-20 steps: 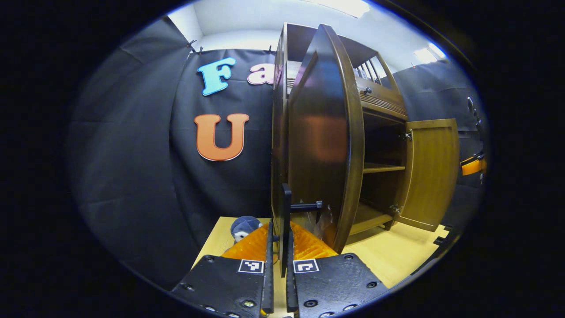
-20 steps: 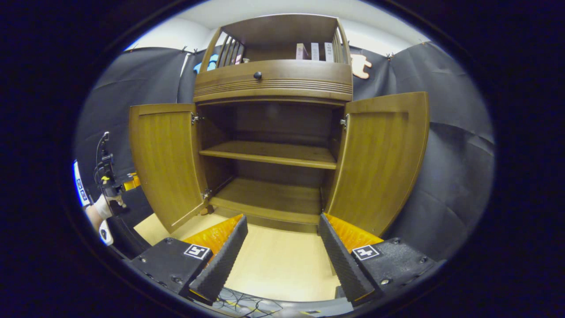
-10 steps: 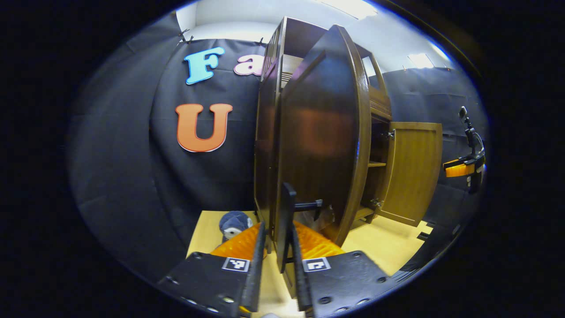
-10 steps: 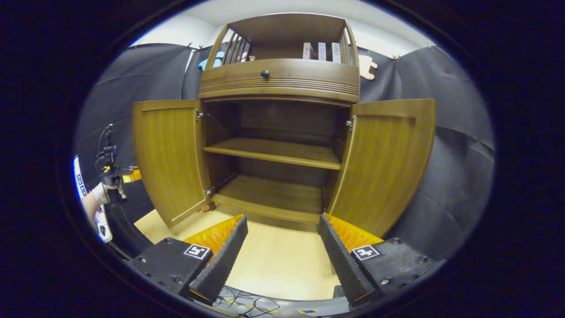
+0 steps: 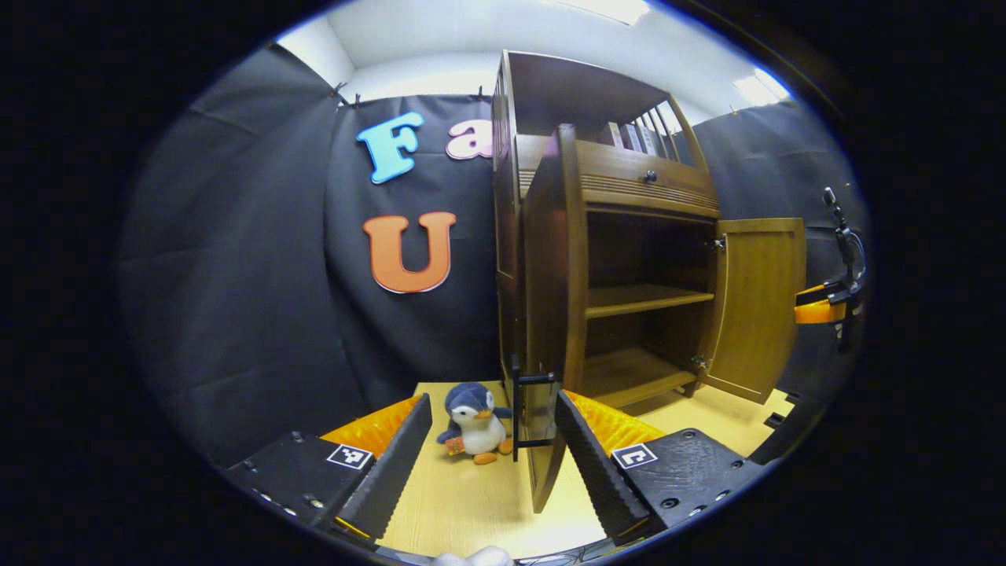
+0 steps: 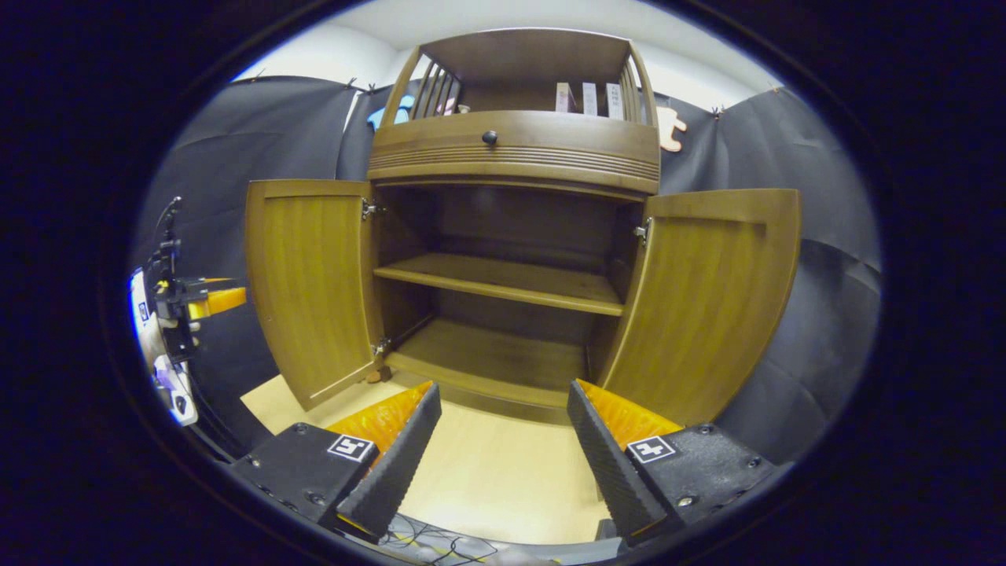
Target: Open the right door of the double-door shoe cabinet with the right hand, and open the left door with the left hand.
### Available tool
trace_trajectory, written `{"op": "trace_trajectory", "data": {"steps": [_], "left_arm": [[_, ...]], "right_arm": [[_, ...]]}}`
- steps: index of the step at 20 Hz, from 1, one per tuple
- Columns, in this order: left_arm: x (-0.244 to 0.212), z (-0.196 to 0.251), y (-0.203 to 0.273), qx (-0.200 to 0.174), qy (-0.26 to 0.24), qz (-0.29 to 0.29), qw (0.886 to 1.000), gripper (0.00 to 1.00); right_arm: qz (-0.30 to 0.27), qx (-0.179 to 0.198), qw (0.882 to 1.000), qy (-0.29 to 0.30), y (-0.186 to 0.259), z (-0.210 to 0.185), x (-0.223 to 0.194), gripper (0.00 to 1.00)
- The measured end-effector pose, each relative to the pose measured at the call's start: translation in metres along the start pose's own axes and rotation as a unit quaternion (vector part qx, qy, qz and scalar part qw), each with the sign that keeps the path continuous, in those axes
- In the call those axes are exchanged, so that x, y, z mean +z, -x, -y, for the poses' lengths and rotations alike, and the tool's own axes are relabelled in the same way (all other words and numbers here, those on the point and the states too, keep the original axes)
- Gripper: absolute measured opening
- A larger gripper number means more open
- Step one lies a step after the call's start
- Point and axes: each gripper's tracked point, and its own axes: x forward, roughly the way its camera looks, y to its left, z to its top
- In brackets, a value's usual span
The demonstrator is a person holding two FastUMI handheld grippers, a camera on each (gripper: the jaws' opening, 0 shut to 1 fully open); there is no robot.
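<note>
Bright overhead ceiling light, sharp focus, strong fisheye bending at edges.

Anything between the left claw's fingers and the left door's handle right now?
In the left gripper view the left claw is open; between its fingers stand the left door edge, its handle, and a penguin toy on the floor beyond.

Each claw (image 5: 493, 464) (image 6: 503, 452) has two wedge-shaped fingers with ribbed pads, on black screw-studded plates that carry small square black-and-white markers. Ribbed orange panels sit behind the fingers. In the right gripper view, the far claw carries an orange part and a thin black cable.
</note>
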Motion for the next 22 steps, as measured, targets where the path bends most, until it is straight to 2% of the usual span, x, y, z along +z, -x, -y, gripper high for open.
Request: {"op": "trace_trajectory", "data": {"steps": [4,5,6,7,8,9,10,11,12,13,14,16,17,18,19,21,22], "left_arm": [[0.033,0.038,0.02,0.062,0.001,0.003,0.998,0.95],[0.041,0.053,0.019,0.066,0.01,-0.001,0.998,0.95],[0.047,0.068,0.02,0.072,0.017,0.007,0.997,1.0],[0.052,0.081,0.017,0.078,0.023,0.009,0.997,0.95],[0.055,0.091,0.016,0.085,0.025,0.008,0.996,0.95],[0.058,0.103,0.014,0.091,0.025,0.012,0.995,1.0],[0.061,0.111,0.009,0.101,0.019,0.019,0.994,0.95],[0.062,0.115,0.006,0.111,0.016,0.019,0.994,0.95],[0.058,0.121,0.002,0.115,0.021,0.018,0.993,1.0],[0.058,0.131,0.0,0.111,0.03,0.022,0.993,0.96],[0.058,0.146,0.0,0.102,0.039,0.028,0.994,1.0],[0.062,0.165,-0.006,0.089,0.042,0.034,0.995,0.96],[0.063,0.175,-0.008,0.082,0.035,0.034,0.995,1.0],[0.064,0.182,-0.011,0.075,0.028,0.034,0.996,0.96],[0.065,0.19,-0.012,0.064,0.024,0.036,0.997,1.0],[0.064,0.2,-0.014,0.048,0.018,0.035,0.998,0.96],[0.064,0.202,-0.014,0.045,0.014,0.034,0.998,0.9]], "right_arm": [[0.014,-0.001,1.0,-0.008,-0.007,0.004,0.009,1.0],[0.017,-0.002,1.0,-0.009,-0.007,0.005,0.011,1.0],[0.02,-0.003,1.0,-0.01,-0.008,0.005,0.012,1.0],[0.022,-0.005,1.0,-0.012,-0.007,0.005,0.013,1.0],[0.023,-0.006,1.0,-0.015,-0.006,0.007,0.014,1.0],[0.025,-0.007,1.0,-0.017,-0.004,0.008,0.016,1.0],[0.029,-0.011,0.999,-0.018,-0.004,0.01,0.017,1.0],[0.032,-0.017,0.999,-0.019,-0.002,0.014,0.02,1.0],[0.036,-0.024,0.999,-0.023,0.001,0.017,0.022,1.0],[0.04,-0.03,0.998,-0.028,0.003,0.019,0.024,1.0],[0.044,-0.037,0.998,-0.034,0.006,0.022,0.025,1.0],[0.053,-0.053,0.996,-0.046,0.01,0.03,0.027,1.0],[0.055,-0.058,0.995,-0.052,0.012,0.032,0.028,1.0],[0.055,-0.061,0.995,-0.055,0.013,0.033,0.028,1.0],[0.056,-0.066,0.995,-0.057,0.015,0.035,0.029,1.0],[0.06,-0.075,0.994,-0.059,0.021,0.04,0.03,1.0],[0.062,-0.08,0.993,-0.06,0.022,0.041,0.03,1.0]]}}
